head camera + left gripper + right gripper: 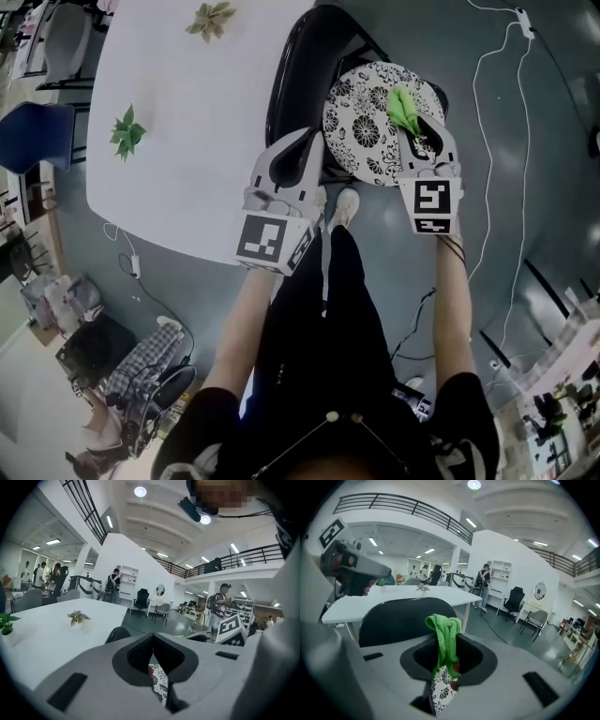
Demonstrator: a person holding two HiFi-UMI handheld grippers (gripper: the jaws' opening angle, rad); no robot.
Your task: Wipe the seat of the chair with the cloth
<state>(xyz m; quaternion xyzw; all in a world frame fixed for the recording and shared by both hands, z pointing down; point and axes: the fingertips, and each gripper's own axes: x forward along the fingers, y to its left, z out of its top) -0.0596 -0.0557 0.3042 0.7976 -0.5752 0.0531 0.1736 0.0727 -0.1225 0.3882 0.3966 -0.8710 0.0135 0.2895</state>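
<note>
Your right gripper (422, 139) grips the green cloth (404, 108) over the chair's floral-patterned seat (361, 127), with bunched fabric poking up between its jaws. Your left gripper (302, 155), jaws pressed together on nothing, hangs at the seat's left edge, beside the white table (187, 122).

The right hand-held gripper (420, 139) covers the chair seat (361, 122) at its near-right edge, and the cloth (404, 108) has its lower end lost between the jaws there. Left of the seat, the left hand-held gripper (298, 159) hides the lower end of the black backrest (300, 66), and the white surface (187, 112) runs out of view at the top
</note>
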